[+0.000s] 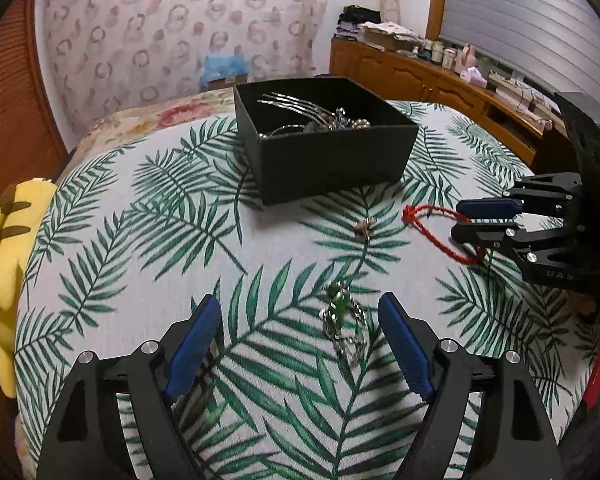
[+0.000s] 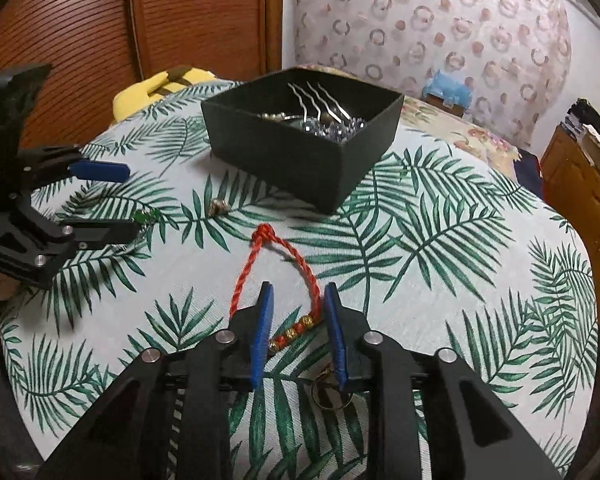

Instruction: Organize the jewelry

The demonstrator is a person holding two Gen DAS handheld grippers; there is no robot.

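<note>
At the bottom of the frame the left gripper (image 1: 300, 340) stands wide apart, a silver chain with green stones (image 1: 342, 322) lying between its blue pads on the leaf-print cloth (image 1: 140, 272). At right, the right gripper (image 1: 458, 220) straddles a red cord bracelet (image 1: 436, 232). A black box (image 1: 332, 160) holding hairpins sits upper centre, a small bead charm (image 1: 366, 227) below it.

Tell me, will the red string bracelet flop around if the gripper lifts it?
Probably yes. The red string bracelet is braided cord lying in a loose loop on the cloth, so it would likely sag. Its gold beads are bunched at one end, so that end may hang lowest. It seems light.
</note>
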